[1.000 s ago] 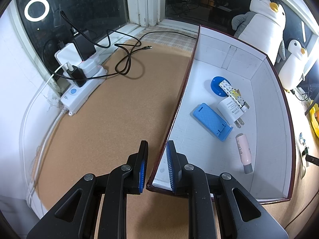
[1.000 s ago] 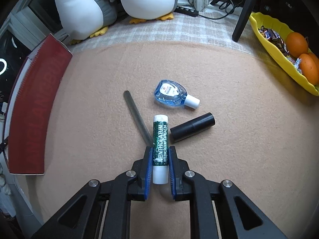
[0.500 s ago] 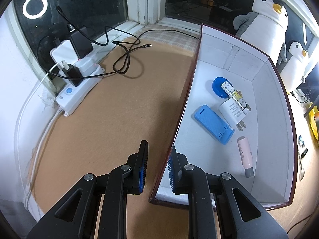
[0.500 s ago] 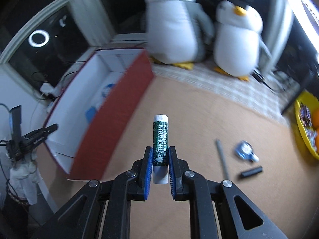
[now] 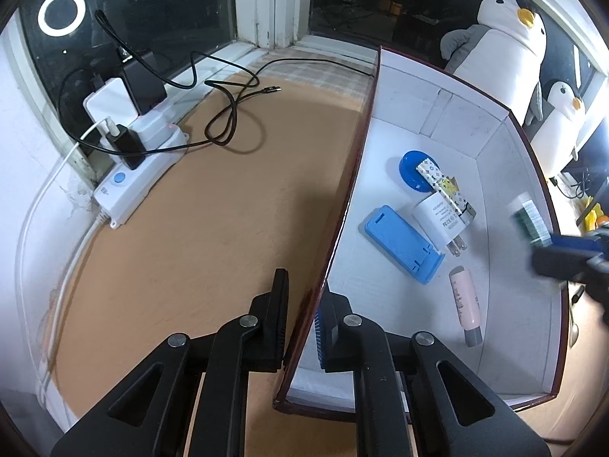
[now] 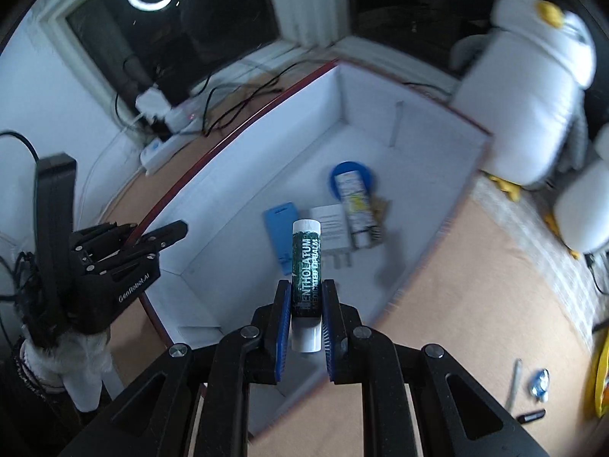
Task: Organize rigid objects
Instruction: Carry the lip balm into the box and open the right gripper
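My right gripper (image 6: 303, 327) is shut on a green and white Mentholatum lip balm stick (image 6: 305, 278) and holds it above the near end of the white-lined box (image 6: 243, 175). The stick (image 5: 529, 221) and the gripper also show at the box's right wall in the left wrist view. My left gripper (image 5: 302, 327) straddles the box's left wall (image 5: 342, 205), jaws close on either side of it. In the box lie a blue phone stand (image 5: 401, 243), a white charger plug (image 5: 441, 221), a blue disc (image 5: 413, 169), a patterned stick (image 5: 443, 186) and a pink tube (image 5: 466, 304).
A power strip with plugs and black cables (image 5: 133, 152) lies at the table's left by the window. Plush penguins (image 5: 506, 38) stand behind the box. A metal file (image 6: 514, 381), an eye-drop bottle (image 6: 538, 381) and a black cap (image 6: 531, 415) lie on the table at the right.
My right gripper lifted the lip balm off the table and swung it left over the box. My left gripper slid slightly along the box wall.
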{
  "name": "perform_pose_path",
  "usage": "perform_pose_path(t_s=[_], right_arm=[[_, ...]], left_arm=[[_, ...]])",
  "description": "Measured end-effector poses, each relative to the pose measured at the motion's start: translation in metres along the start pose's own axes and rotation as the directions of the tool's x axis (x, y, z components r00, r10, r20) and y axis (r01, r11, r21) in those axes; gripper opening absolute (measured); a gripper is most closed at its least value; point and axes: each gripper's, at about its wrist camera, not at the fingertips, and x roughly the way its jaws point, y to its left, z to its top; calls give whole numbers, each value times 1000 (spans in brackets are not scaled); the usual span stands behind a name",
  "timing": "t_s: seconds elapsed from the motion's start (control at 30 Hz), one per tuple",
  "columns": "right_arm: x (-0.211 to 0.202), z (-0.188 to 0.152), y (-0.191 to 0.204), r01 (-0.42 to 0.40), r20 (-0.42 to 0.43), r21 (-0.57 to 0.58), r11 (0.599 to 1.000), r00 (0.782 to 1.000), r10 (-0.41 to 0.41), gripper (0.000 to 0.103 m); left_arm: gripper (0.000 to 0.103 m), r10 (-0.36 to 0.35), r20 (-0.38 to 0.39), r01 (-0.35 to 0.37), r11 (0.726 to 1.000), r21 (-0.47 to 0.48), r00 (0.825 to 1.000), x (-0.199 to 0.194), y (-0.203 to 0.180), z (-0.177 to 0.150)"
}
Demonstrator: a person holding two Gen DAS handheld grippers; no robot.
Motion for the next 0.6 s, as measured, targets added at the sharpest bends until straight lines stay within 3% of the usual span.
perform_pose_path(t_s=[0.27, 0.6], right_arm=[[44, 11, 26, 27, -111, -71, 997, 993, -35, 14], [61, 11, 31, 50, -154, -100, 994, 986, -65, 14]], left_arm=[[11, -15, 4, 15, 1000, -2, 1000, 2, 3, 1], [11, -14, 7, 14, 1000, 3, 1000, 2, 2, 1]])
